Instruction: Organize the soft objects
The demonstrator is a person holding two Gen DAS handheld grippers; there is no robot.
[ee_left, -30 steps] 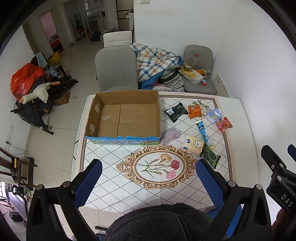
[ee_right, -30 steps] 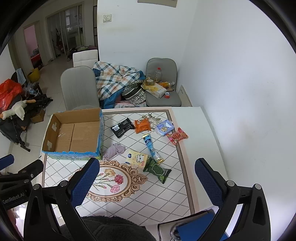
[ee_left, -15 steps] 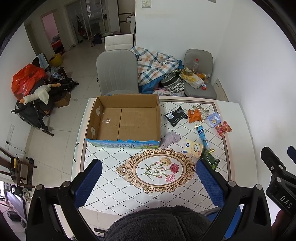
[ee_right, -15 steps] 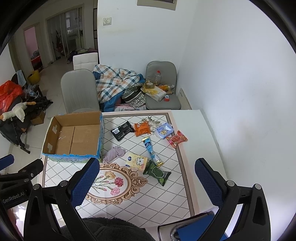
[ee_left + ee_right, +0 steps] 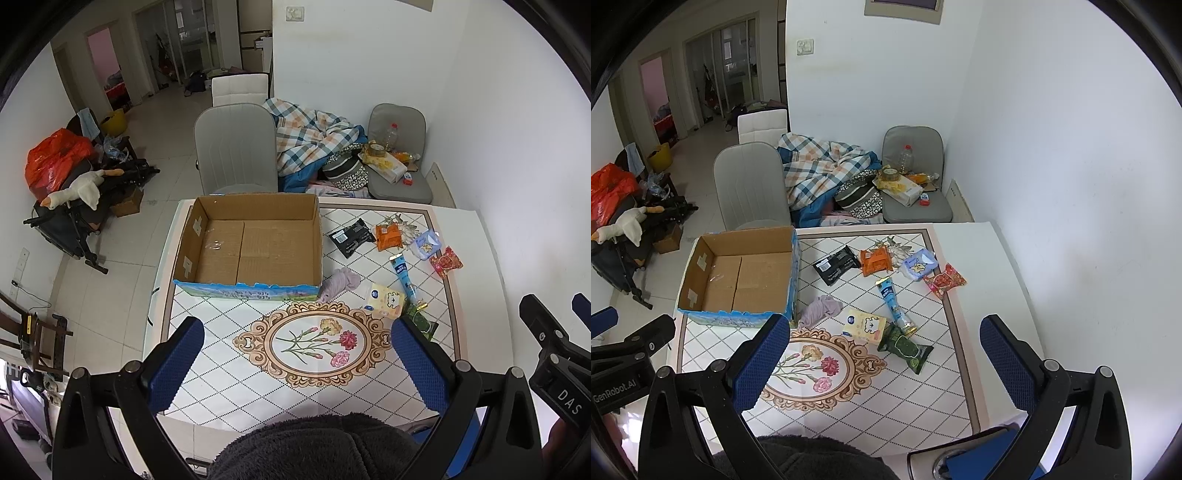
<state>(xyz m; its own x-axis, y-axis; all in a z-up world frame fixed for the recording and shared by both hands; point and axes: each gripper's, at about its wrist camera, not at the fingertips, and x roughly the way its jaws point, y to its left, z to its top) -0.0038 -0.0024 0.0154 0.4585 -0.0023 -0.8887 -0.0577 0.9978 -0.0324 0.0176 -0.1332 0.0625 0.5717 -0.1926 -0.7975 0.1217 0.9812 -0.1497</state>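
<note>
Both tools hang high above the table (image 5: 476, 258), each with its blue-padded fingers spread wide and nothing between them: the left gripper (image 5: 295, 354) over the near edge, the right gripper (image 5: 882, 354) beside it to the right. Below the left gripper a dark fleecy garment fills the bottom of the view.

The cardboard box (image 5: 251, 243) serves as landmark; it sits open on the far left part of the table. A lilac soft cloth (image 5: 340, 282) lies crumpled against the box's near right corner. Right of the cloth lies a yellow tissue pack (image 5: 386, 300), and nearer than that a dark green packet (image 5: 905, 349). A blue tube (image 5: 403, 272) runs away from the tissue pack. Farther right of the box lie a black packet (image 5: 351, 236), an orange packet (image 5: 388, 236), a pale blue packet (image 5: 426, 243) and a red packet (image 5: 446, 261). Beyond the box stands a grey chair (image 5: 236, 147).
</note>
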